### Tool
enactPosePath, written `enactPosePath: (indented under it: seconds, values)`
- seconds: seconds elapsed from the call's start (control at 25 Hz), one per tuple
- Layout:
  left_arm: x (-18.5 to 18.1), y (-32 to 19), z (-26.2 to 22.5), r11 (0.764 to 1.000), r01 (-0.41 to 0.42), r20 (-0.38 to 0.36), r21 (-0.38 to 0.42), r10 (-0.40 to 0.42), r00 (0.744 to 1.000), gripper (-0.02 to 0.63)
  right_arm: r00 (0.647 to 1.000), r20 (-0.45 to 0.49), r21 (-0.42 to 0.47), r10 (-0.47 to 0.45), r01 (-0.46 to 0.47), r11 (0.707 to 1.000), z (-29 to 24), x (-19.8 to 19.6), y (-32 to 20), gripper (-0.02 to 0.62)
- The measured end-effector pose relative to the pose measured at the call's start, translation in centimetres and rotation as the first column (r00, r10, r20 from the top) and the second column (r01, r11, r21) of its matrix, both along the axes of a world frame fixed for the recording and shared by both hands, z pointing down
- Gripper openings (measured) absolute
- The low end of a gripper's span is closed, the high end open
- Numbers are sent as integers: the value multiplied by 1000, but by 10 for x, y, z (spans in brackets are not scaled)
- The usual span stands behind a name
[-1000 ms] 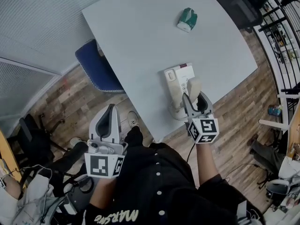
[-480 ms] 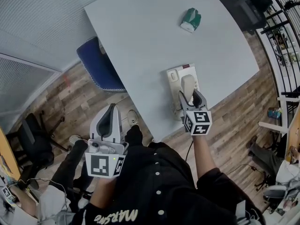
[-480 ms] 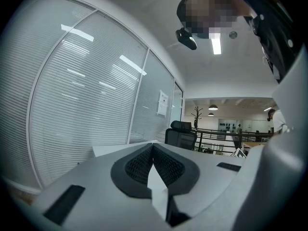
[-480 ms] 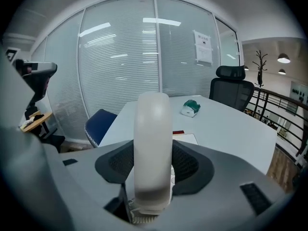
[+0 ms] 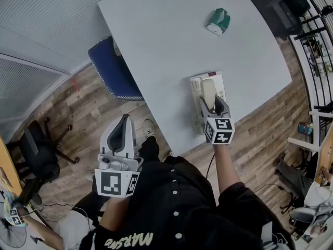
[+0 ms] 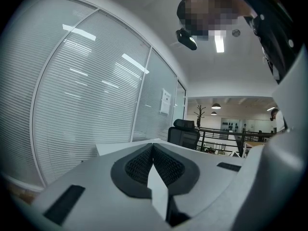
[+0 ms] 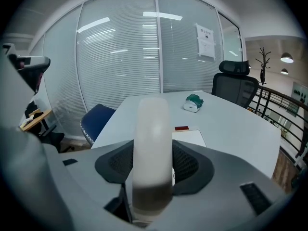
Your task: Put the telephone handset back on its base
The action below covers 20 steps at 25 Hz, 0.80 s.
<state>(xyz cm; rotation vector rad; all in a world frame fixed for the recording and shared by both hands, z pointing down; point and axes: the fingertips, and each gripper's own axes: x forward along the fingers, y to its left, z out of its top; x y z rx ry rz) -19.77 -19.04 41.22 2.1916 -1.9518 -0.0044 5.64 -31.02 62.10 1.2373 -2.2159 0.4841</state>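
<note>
The white telephone handset is clamped between the jaws of my right gripper, which is shut on it. It hangs lengthwise just over the white telephone base, near the front edge of the grey table. Whether it touches the base I cannot tell. In the right gripper view the handset stands upright between the pads and hides most of the base. My left gripper is off the table, low by the person's body, with its jaws shut and empty.
A small green and white object lies far back on the table. A blue chair stands at the table's left side. Black office chairs sit on the wood floor at left, and a railing runs at right.
My right gripper has sunk and shifted with the handset, from beside the base to right over it. The left gripper has stayed where it was.
</note>
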Motion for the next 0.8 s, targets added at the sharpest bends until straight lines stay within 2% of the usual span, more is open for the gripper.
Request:
enactPosePath:
  seconds: [0.8]
  values:
    - [-12, 0, 6, 998, 60, 7, -23, -60, 998, 15, 999, -38, -64, -22, 20, 998, 29, -10, -12, 236]
